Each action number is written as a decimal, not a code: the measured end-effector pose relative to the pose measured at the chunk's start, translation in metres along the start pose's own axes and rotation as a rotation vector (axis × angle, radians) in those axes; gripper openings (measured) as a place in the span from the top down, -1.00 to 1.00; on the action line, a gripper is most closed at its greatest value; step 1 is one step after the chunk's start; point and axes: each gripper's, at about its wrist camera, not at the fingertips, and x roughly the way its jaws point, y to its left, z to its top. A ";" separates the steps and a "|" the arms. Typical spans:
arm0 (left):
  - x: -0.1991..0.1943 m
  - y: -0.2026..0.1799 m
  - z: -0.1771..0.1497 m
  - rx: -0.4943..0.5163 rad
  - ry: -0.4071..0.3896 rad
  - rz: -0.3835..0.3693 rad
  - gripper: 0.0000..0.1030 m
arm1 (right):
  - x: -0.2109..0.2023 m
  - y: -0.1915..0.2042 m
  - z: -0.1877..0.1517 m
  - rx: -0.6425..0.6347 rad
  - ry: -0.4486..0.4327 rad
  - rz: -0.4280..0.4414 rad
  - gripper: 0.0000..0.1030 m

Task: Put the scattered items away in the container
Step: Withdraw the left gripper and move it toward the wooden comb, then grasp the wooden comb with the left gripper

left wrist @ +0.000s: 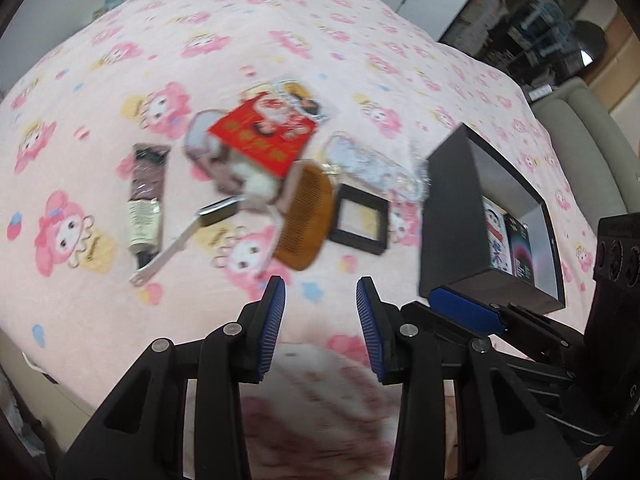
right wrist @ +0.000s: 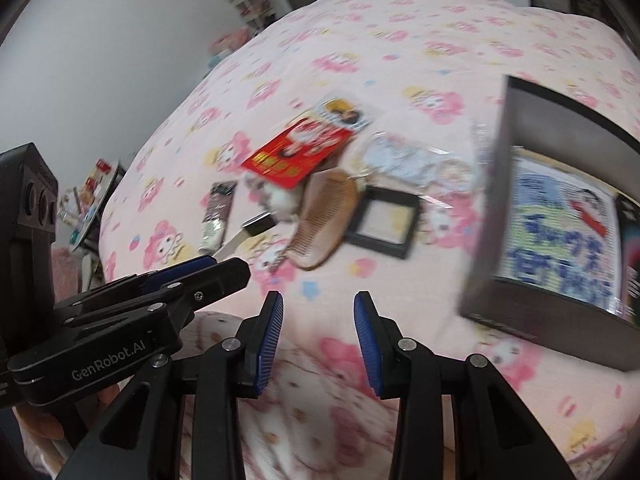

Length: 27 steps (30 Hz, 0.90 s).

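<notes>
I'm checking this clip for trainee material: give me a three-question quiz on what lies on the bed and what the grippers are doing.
1. True or false: the left gripper holds the brown wooden comb.
2. Which lies nearest the black open box: A the black square-framed compact, B the brown squeeze tube, C the red printed packet?
3. Fill in: inside the box there are already ___ .

Key: 1 false, both it and the right gripper are open and empty above the pink cartoon-print blanket. 2 A. 3 printed packages, at least two.
</notes>
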 end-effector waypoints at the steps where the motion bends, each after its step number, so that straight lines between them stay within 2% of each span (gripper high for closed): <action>1: 0.000 0.007 0.000 -0.010 0.000 -0.004 0.27 | 0.006 0.004 0.002 -0.007 0.011 0.016 0.34; 5: 0.010 0.039 0.007 -0.095 0.027 -0.068 0.16 | 0.029 0.013 0.010 -0.001 0.051 0.074 0.32; 9: 0.025 0.058 0.018 -0.123 0.054 -0.065 0.16 | 0.055 -0.004 0.017 0.055 0.094 0.017 0.30; 14: 0.062 0.077 0.031 -0.155 0.158 -0.178 0.18 | 0.088 -0.032 0.021 0.125 0.176 0.013 0.31; 18: 0.083 0.070 0.041 -0.118 0.224 -0.234 0.18 | 0.107 -0.032 0.025 0.121 0.208 0.045 0.31; 20: 0.087 0.063 0.047 -0.092 0.226 -0.235 0.20 | 0.117 -0.029 0.029 0.111 0.211 0.045 0.31; 24: 0.099 0.056 0.059 -0.078 0.233 -0.307 0.21 | 0.132 -0.031 0.034 0.128 0.222 0.022 0.31; 27: 0.105 0.045 0.069 0.020 0.203 -0.292 0.21 | 0.138 -0.038 0.034 0.163 0.219 0.033 0.31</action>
